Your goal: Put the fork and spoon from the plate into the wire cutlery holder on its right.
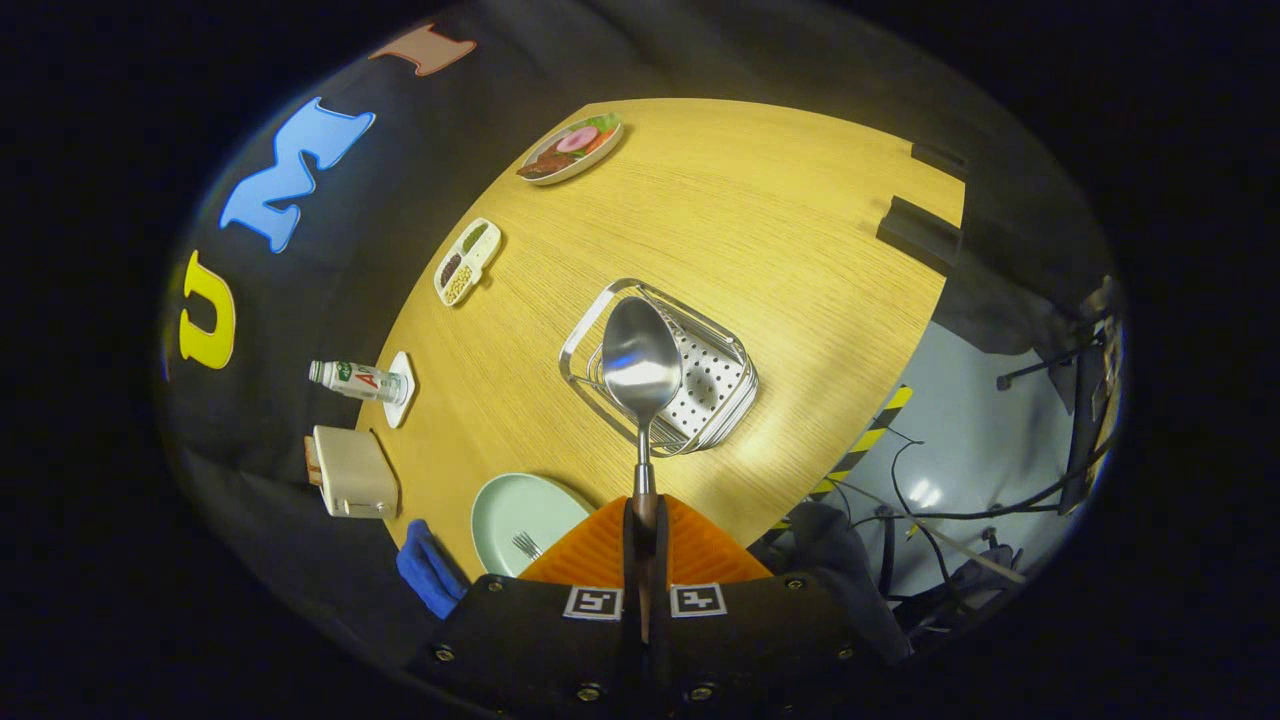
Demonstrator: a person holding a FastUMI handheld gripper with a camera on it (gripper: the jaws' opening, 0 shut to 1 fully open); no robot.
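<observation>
Steel spoon (641, 365) clamped between closed jaws

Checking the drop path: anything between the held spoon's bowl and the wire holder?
Nothing in the gripper view: the gripper is shut on the spoon, whose bowl overlaps the wire cutlery holder.

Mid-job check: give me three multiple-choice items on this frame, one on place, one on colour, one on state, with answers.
1. Where is the spoon bowl?
A. over the wire cutlery holder
B. on the plate
C. beside the bottle

2. What colour is the plate with the fork?
A. red
B. pale green
C. black

3. What are the gripper jaws doing?
A. wide open
B. shut on the fork
C. shut on the spoon

Answers: 1 A, the bowl overlaps the holder ahead of the jaws. 2 B, its bare surface is pale green. 3 C, the handle is clamped between both jaws.
</observation>
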